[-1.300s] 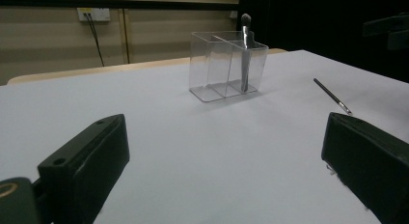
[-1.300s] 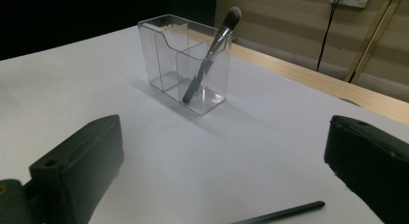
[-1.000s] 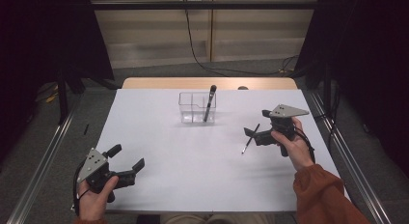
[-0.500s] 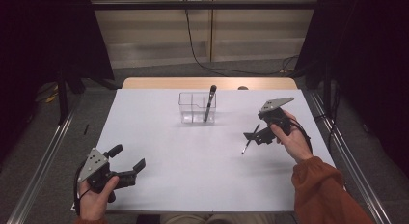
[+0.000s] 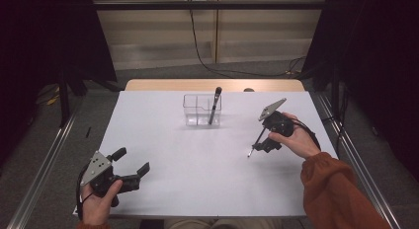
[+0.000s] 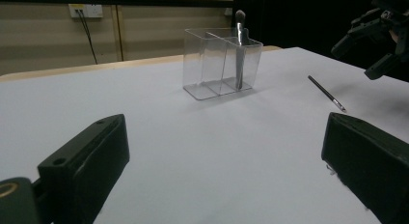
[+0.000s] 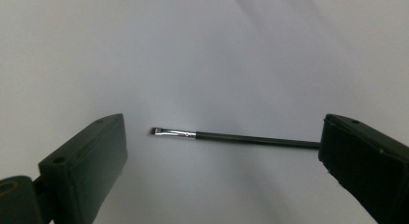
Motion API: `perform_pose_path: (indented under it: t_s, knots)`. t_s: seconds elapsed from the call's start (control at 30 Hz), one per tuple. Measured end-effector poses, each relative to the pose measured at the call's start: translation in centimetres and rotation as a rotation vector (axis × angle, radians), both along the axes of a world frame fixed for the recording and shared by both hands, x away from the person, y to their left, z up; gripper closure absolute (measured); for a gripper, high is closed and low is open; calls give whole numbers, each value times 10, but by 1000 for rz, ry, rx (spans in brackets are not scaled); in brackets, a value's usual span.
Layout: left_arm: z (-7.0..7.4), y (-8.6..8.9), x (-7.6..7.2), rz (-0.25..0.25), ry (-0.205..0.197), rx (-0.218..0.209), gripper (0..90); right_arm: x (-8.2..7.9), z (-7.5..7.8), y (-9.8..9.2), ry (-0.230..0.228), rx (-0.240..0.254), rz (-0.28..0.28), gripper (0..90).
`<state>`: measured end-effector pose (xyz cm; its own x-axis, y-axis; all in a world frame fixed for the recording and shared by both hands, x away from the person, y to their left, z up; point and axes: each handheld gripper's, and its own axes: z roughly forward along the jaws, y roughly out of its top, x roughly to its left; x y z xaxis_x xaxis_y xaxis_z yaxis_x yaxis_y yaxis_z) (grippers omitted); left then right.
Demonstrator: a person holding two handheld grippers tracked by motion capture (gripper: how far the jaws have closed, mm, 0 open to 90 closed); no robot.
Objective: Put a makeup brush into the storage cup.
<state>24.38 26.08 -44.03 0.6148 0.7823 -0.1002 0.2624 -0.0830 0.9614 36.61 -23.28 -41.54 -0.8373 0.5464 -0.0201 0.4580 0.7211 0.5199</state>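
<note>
The right tool, jaws apart, hovers over the thin black metal-tipped brush right of the clear plastic 2-compartment holder; next, straddle its handle and close.

A white-topped table on grey floor; beige wall behind with a hanging cable; dark curtains at both sides.

clear organizer, makeup brush inside, white table
</note>
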Motion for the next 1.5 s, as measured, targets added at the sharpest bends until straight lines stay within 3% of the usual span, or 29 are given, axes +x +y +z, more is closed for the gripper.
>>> perform_pose_path:
  t_s: [0.23,0.43,0.73,0.83,0.9,1.07,1.13,1.5]
  knots:
    - [-1,-1,0,-4,4,12,29,11,-4,5,56,-92,68,45]
    - [-1,0,1,3,6,12,29,21,-4,8,67,-147,110,50]
    - [-1,0,1,2,4,20,29,27,-16,16,129,-204,175,43]
    - [-1,0,1,0,5,18,29,30,-20,17,154,-221,207,84]
    - [-1,0,1,-1,9,17,29,32,-23,18,137,-241,205,68]
    - [-1,0,1,0,7,18,29,33,-31,24,145,-277,242,85]
    - [-1,0,1,0,6,24,29,35,-34,25,141,-293,223,92]
    - [-2,1,1,0,5,17,29,37,-41,27,149,-303,264,59]
